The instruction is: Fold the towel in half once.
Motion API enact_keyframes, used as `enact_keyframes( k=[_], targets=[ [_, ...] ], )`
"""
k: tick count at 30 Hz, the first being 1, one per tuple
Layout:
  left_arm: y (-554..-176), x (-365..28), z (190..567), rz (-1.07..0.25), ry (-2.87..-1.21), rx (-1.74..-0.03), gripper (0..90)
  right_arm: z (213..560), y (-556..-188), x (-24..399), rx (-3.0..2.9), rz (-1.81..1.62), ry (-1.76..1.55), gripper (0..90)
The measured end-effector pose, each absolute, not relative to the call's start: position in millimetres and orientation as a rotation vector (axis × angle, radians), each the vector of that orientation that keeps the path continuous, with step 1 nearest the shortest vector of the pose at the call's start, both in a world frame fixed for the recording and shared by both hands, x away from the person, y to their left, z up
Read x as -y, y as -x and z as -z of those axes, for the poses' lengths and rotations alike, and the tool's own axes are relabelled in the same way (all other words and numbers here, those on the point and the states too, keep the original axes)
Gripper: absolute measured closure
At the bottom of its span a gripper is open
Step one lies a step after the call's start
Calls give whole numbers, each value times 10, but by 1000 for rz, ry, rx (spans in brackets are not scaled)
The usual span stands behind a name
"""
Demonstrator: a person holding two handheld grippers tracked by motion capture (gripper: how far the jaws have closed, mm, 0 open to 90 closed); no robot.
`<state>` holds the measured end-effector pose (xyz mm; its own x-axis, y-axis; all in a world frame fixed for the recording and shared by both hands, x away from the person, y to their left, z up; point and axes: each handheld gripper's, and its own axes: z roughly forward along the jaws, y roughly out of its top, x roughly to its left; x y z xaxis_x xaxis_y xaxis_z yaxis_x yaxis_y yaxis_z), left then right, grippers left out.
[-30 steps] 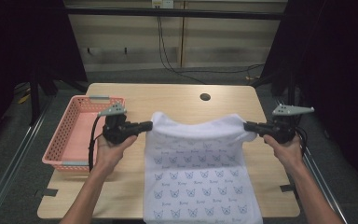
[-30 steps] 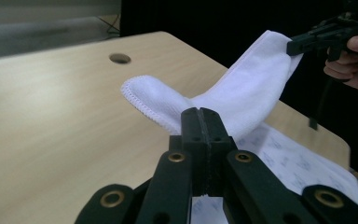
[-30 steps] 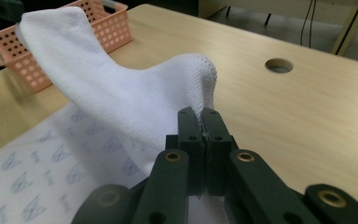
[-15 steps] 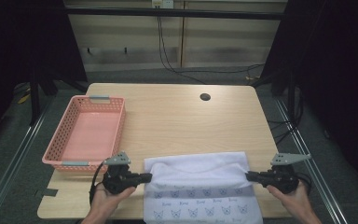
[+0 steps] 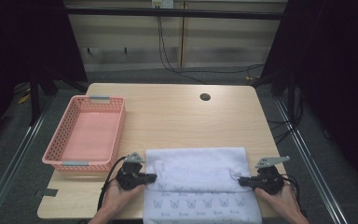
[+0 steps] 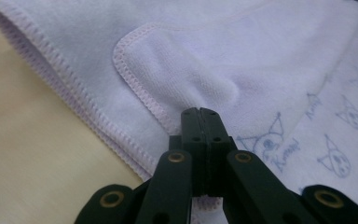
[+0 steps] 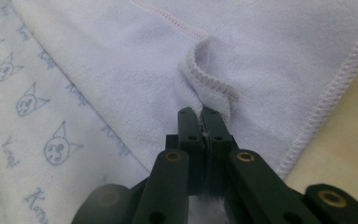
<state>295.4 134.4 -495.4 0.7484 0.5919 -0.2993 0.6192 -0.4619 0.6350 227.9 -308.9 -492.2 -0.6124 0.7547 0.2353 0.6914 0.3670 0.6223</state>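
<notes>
**A:** Where do you stand with the towel?

**B:** It lies on the near half of the table, folded towards you, the plain side turned over the printed side. Your left gripper is clenched on one folded-over corner and your right gripper is clenched on the other; in the gripper views both pairs of jaws meet tight on the hemmed cloth.

**A:** So what makes this fold come out well?

**B:** Lay both corners down level with each other, so the folded edge runs straight across. At your right gripper the hem curls into a small ridge, so draw that corner gently outward before you let go, or it will likely set as a wrinkle. Keep a light pull between your two hands so the middle stays flat.

**A:** And the basket?

**B:** It sits empty, just beside your left hand. Keep your elbow clear of it when you release.
</notes>
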Motion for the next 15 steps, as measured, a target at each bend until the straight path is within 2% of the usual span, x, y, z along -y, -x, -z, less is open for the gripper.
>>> enact_keyframes(
  k=[4,8,15],
  targets=[
    [-3298,-1230,4962,1,-2172,-943,900,4937,-2555,3078,-2477,-1070,-1355,887],
    [-3532,-1221,5004,-15,-2107,-997,900,4961,-2853,3106,-2432,-1076,-1378,887],
    [-3961,-1134,5006,-94,-2093,-1062,900,4988,-3335,3089,-2355,-1048,-1389,887]
  ],
)
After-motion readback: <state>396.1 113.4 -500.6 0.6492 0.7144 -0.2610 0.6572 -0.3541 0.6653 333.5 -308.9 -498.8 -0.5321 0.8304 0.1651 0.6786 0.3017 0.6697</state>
